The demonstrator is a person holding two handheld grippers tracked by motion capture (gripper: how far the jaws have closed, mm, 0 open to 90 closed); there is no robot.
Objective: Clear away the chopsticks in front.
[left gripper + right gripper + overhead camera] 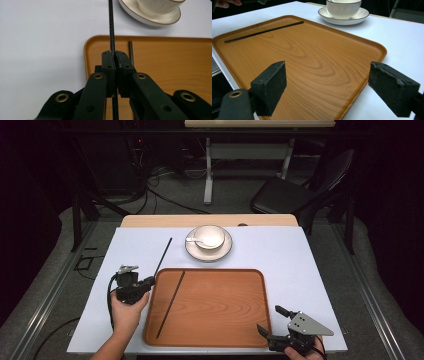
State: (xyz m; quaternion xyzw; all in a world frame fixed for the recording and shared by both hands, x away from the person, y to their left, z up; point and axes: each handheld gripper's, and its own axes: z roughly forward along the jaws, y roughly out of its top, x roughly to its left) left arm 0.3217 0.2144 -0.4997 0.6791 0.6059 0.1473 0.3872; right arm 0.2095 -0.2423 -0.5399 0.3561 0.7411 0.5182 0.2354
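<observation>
Chopstick (111,30), pinched in the left gripper (148,281) at the tray's (250,340) near-left corner, its far length over the white table (300,265).

Clamped between jaws pressed flat on its sides, near one end, so the long free part reaches ahead toward the saucer (192,251) and bowl (210,236); gripped that far back probably to leave room for laying it down. Meant, by the look of it, for a place beside the second chopstick (171,304), lying already along the tray's left side. Right gripper (275,320) resting low at the near-right corner, jaws spread wide with nothing between them, kept out of the way. Spoon (196,240) inside the bowl.
</observation>
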